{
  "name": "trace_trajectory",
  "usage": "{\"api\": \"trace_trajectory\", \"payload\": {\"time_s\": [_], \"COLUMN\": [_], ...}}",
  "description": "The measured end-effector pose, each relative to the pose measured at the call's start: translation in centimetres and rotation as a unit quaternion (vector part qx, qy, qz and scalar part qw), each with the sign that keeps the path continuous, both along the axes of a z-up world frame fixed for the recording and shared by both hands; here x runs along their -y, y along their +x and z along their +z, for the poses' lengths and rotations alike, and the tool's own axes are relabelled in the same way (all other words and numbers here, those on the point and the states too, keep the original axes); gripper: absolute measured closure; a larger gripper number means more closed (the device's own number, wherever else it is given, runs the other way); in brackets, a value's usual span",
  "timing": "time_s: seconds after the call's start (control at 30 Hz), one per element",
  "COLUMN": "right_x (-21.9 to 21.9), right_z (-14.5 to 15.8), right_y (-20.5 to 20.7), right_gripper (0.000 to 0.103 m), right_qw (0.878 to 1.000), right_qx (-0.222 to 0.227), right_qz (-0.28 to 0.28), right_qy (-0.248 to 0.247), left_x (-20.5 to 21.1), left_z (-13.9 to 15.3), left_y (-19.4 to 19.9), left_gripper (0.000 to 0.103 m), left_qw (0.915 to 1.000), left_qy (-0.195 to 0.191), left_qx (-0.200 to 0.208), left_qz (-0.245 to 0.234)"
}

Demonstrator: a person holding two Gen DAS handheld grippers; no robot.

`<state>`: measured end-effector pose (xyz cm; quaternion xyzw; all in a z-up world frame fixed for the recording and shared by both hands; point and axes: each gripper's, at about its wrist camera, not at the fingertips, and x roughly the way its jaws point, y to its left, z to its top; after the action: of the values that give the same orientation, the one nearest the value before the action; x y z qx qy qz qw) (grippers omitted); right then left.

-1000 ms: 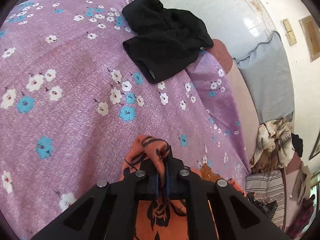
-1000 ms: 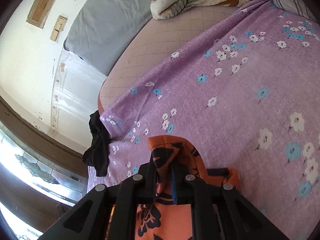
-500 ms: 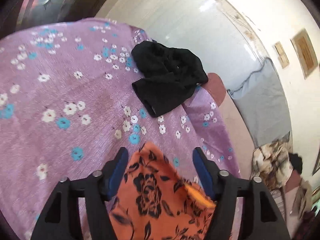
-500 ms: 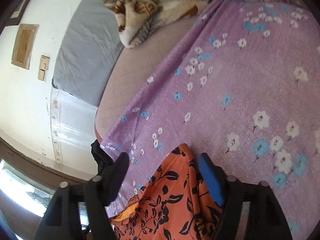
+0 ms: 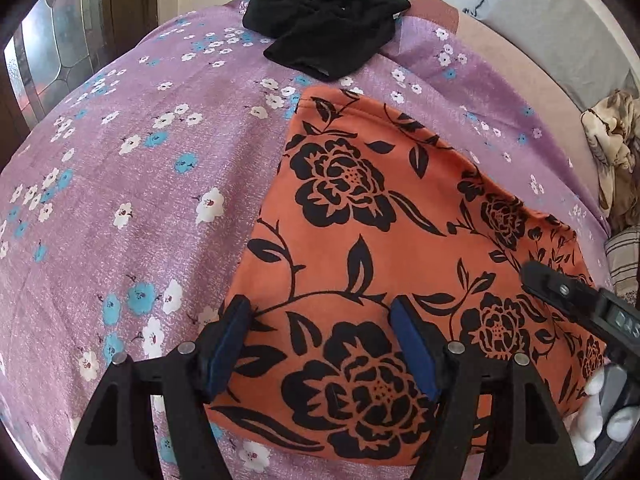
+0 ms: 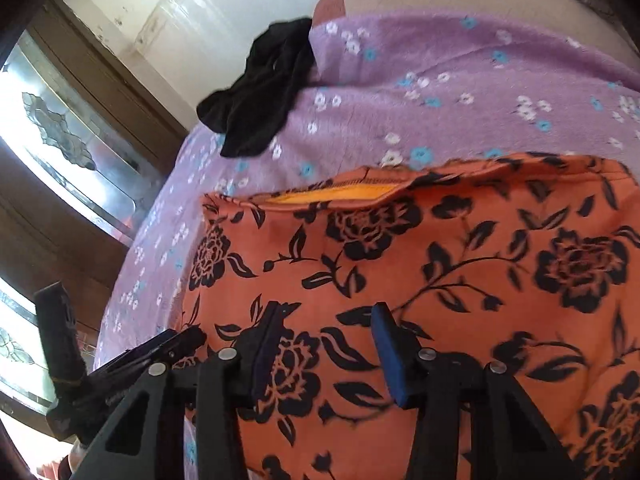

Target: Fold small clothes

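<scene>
Left wrist view: the left tongs point(image 5: 318, 350) stand spread above the orange floral garment point(image 5: 400, 248), pinching nothing; it lies flat on the purple flowered bedspread point(image 5: 120, 184), near a black garment point(image 5: 328, 28).

Right wrist view: the right tongs point(image 6: 326, 354) are closing, pads apart over the cloth (nothing gripped). The far edge point(image 6: 340, 196) gapes, showing yellow lining; a careless pinch could, I judge, catch one layer and skew the fold.

no readable text, labels, brands or numbers in either view. small display on the other gripper body point(image 5: 619, 317) at the left view's right edge shows marks, too blurred to read.
</scene>
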<state>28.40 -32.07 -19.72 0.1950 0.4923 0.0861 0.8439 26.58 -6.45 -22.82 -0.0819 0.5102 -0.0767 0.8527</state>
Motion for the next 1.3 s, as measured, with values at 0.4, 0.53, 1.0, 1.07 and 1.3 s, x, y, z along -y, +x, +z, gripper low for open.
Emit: {"api": "trace_trajectory", "payload": {"time_s": [0.4, 0.53, 1.0, 1.07, 1.3], "right_x": [4.6, 7.4, 13.4, 13.2, 9.7], "right_z": [0.7, 2.8, -1.0, -0.3, 4.2], "right_y": [8.9, 3.5, -15.4, -15.8, -13.9], "right_gripper": [0.056, 0.056, 0.059, 0.059, 0.058], "right_qw": [0.991, 0.989, 0.991, 0.99, 0.992], "right_qx": [0.042, 0.055, -0.023, -0.034, 0.041], "right_qz": [-0.12, -0.124, -0.122, -0.12, -0.088], "right_qy": [-0.045, -0.051, -0.058, -0.072, -0.084], "left_x": [-0.1, 0.1, -2.4, -2.8, -1.2], "left_z": [-0.1, 0.2, -1.2, -0.8, 2.3], "left_y": [2.0, 1.8, 0.4, -0.3, -4.4], "left_gripper": [0.028, 0.028, 0.023, 0.023, 0.024], "left_qw": [1.0, 0.9999, 0.9983, 0.9979, 0.9973], "left_qy": [0.002, 0.01, 0.048, 0.05, 0.019], "left_qx": [-0.005, 0.004, 0.002, 0.006, 0.07], "left_qz": [0.001, 0.003, 0.033, 0.041, 0.01]}}
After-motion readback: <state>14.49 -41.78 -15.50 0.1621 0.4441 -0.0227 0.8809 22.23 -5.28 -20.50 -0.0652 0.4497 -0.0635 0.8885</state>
